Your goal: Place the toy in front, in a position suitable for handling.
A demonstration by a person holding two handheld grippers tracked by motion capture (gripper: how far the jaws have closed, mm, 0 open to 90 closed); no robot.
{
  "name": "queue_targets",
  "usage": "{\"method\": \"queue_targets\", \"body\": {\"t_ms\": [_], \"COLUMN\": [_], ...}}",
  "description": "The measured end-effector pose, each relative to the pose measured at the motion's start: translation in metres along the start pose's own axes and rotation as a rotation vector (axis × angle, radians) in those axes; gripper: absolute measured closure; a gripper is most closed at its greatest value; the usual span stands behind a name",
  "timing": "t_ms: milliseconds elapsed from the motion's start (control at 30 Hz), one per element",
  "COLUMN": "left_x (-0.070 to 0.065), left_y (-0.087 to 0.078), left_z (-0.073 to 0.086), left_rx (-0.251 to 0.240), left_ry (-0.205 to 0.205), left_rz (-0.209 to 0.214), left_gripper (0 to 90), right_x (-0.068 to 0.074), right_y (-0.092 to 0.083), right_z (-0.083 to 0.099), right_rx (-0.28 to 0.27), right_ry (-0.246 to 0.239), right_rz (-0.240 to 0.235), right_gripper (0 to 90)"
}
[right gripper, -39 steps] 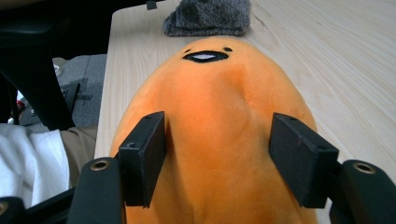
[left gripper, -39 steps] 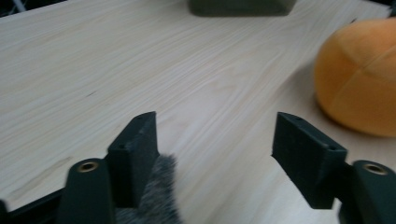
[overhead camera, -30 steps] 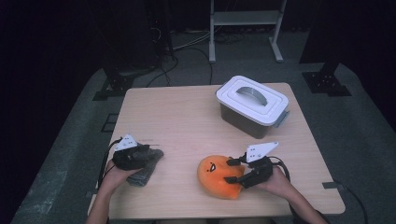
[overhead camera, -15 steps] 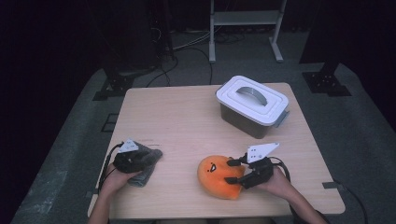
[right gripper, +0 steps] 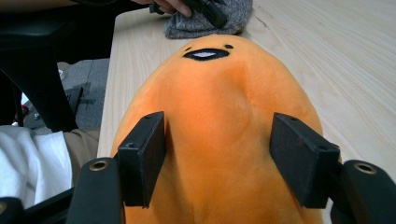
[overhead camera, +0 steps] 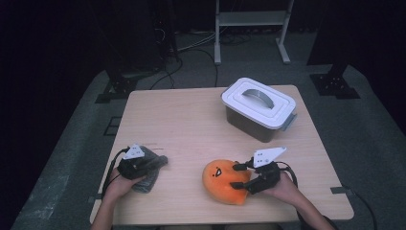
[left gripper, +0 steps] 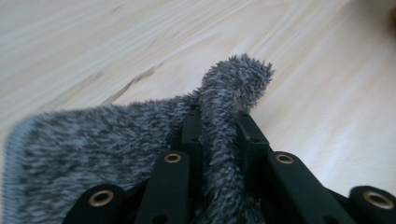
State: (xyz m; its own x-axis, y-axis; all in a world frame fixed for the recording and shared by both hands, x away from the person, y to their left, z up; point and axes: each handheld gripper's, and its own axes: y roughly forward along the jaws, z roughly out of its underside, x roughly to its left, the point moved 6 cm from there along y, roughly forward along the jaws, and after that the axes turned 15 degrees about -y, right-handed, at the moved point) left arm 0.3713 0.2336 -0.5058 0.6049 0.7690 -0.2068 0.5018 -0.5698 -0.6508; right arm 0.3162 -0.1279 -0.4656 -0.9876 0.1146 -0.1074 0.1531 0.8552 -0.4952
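My left gripper [left gripper: 219,140] has just squeezed shut on a fold of the fuzzy grey cloth [left gripper: 93,144], pinched between its jaws. My right gripper [right gripper: 229,158] hugs the orange plush toy [right gripper: 219,121] from both sides. Next, I think, I lift the cloth slowly.

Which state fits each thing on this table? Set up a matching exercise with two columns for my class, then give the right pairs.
Things:
1. grey fuzzy cloth
2. orange plush toy
3. white-lidded box
4. table

States:
A. lid closed, untouched at the far right
B. pale wood
C. a fold pinched in the left gripper
D. between the pads of the right gripper

Pairs: 1-C, 2-D, 3-A, 4-B
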Motion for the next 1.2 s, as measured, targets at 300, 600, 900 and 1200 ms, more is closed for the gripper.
{"method": "queue_targets", "body": {"t_ms": [300,600,900,1200], "left_x": [-0.071,-0.153,-0.173,-0.163], "left_y": [-0.011,0.005,0.029,0.027], "left_z": [-0.043,-0.075,-0.069,-0.057], "left_rx": [-0.120,-0.109,-0.041,-0.063], "left_ry": [0.066,0.217,0.248,0.193], "left_rz": [0.252,0.437,0.466,0.449], "left_gripper": [77.0,76.8,76.8,76.8], "right_x": [0.000,0.001,0.001,0.011], "right_y": [0.000,0.003,0.003,-0.014], "right_z": [0.000,-0.002,-0.002,-0.009], "right_rx": [0.003,0.011,0.016,0.071], "right_ry": [-0.001,-0.028,-0.031,-0.057], "right_rz": [0.002,0.011,0.021,0.040], "right_gripper": [35.0,34.5,33.7,34.0]}}
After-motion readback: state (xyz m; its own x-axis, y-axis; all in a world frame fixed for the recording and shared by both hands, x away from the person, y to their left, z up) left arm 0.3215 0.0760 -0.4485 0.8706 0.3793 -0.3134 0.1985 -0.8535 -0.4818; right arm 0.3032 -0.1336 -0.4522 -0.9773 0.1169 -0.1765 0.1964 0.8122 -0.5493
